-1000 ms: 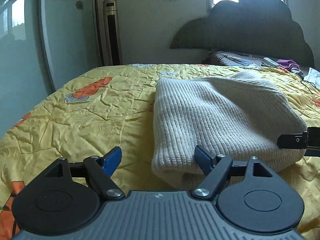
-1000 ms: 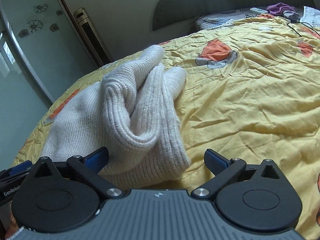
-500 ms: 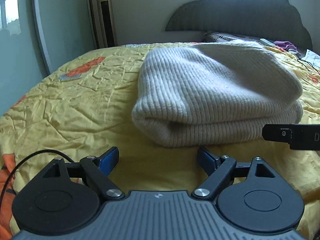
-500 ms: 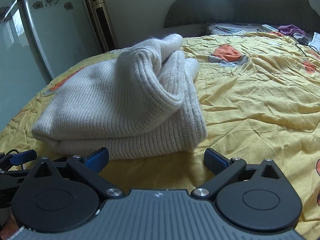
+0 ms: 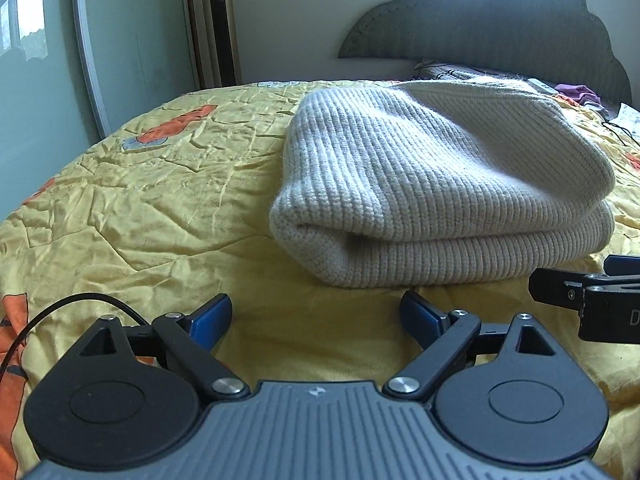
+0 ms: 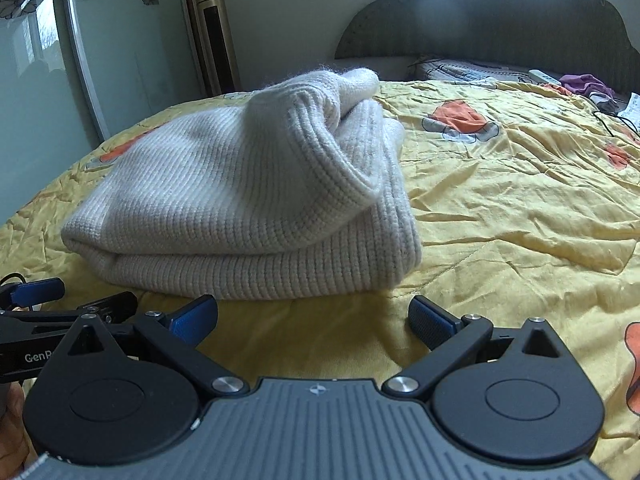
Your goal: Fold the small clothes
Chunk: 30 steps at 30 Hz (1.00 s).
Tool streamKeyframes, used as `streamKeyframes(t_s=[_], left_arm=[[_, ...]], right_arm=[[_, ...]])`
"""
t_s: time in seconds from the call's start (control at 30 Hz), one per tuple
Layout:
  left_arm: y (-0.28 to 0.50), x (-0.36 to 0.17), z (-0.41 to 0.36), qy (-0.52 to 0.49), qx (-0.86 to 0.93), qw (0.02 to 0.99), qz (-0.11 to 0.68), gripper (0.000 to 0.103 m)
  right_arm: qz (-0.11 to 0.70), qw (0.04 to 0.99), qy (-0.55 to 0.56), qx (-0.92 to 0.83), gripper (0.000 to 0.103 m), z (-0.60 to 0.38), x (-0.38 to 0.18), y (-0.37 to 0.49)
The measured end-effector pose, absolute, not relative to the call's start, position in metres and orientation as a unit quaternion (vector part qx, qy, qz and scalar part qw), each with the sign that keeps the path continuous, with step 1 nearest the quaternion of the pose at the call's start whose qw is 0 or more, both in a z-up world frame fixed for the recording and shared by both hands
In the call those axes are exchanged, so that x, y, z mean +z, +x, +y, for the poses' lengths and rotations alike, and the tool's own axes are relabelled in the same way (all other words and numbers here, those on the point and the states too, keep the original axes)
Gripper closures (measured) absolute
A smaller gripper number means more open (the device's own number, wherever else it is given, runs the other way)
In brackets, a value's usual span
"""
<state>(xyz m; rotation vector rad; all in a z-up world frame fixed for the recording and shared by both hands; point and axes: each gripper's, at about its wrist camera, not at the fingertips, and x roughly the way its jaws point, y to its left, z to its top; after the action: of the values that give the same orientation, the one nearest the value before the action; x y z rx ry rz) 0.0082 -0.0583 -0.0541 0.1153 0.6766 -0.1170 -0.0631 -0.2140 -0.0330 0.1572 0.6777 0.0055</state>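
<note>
We note that the left gripper [image 5: 316, 316] has just been opening its jaws, and they now stand wide with nothing between them. A second ago its right finger sat against the near edge of the sweater [image 5: 440, 184]; now both blue pads are clear of the knit, with bare yellow bedspread [image 5: 160, 200] between pads and garment. The right gripper [image 6: 314, 318] also stands wide and empty, as it did a second ago.

We judge that the fold has been released: the sweater rests on the bedspread as a two-layer bundle, fold edge toward us. The right-wrist view shows a sleeve or cuff [image 6: 320, 128] bunched up on top, not lying flat, so some tidying may remain.

The sweater lies just ahead of both grippers, apart from them, slightly right of the left gripper and slightly left of the right one.
</note>
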Motion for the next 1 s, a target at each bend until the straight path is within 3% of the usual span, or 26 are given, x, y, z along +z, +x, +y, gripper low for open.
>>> streamKeyframes(t_s=[0.27,1.0], left_arm=[[0.0102,-0.0548,-0.0560,0.044,-0.051,0.939,0.337,0.005],[0.0057,-0.0541,-0.0561,0.043,-0.048,0.940,0.334,0.002]], right_arm=[[0.335,0.940,0.068,0.003,0.000,-0.2121,-0.0334,-0.0654],[0.341,0.939,0.046,0.005,0.000,-0.2086,-0.0348,-0.0694]])
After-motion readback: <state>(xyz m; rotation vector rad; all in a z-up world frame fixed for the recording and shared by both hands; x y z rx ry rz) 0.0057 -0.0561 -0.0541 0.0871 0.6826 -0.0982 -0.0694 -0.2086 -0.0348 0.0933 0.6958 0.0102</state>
